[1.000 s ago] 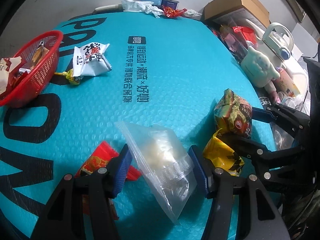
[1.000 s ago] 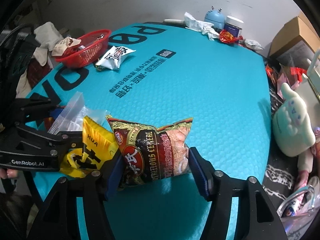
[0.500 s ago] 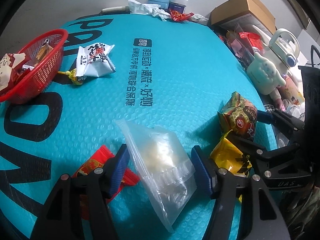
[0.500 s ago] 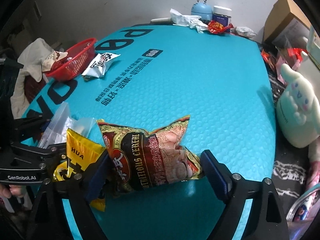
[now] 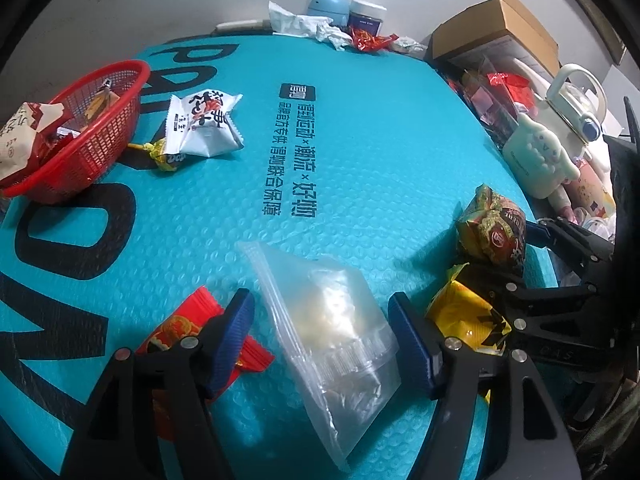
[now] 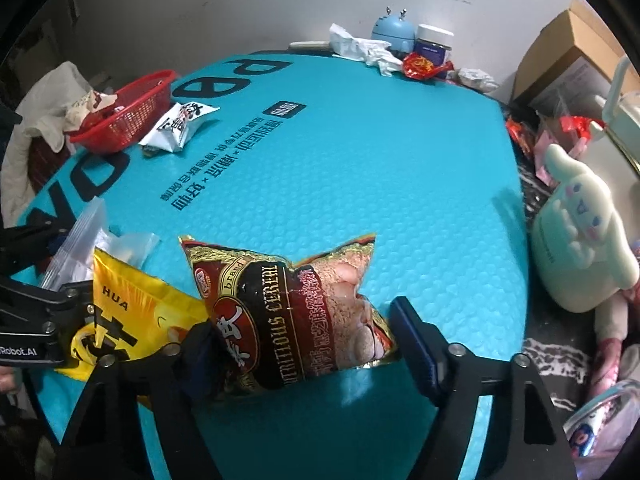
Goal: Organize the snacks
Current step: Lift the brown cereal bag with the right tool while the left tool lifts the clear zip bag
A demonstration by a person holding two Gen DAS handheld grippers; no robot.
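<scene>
My left gripper [image 5: 322, 336] is open, its jaws on either side of a clear plastic bag [image 5: 332, 328] of pale sweets lying on the teal mat [image 5: 360, 152]. A red wrapper [image 5: 180, 328] lies under its left finger. My right gripper [image 6: 304, 340] is open around a dark red cereal packet [image 6: 296, 308], which also shows in the left wrist view [image 5: 494, 230]. A yellow packet [image 6: 128, 316] lies beside it. A red basket [image 5: 80, 128] with snacks stands at the far left, with a white packet [image 5: 204, 124] and a small yellow candy [image 5: 166, 156] next to it.
At the mat's far edge are a blue gadget [image 5: 328, 4], a jar [image 5: 366, 14], tissues [image 5: 304, 24] and red wrappers [image 5: 368, 42]. A cardboard box [image 5: 496, 28], a white plush [image 6: 580, 232], a kettle [image 5: 576, 96] and clutter crowd the right side.
My right gripper has opened wider around the cereal packet, whose near end has shifted. My left gripper has drawn slightly back and stays open around the clear bag.
</scene>
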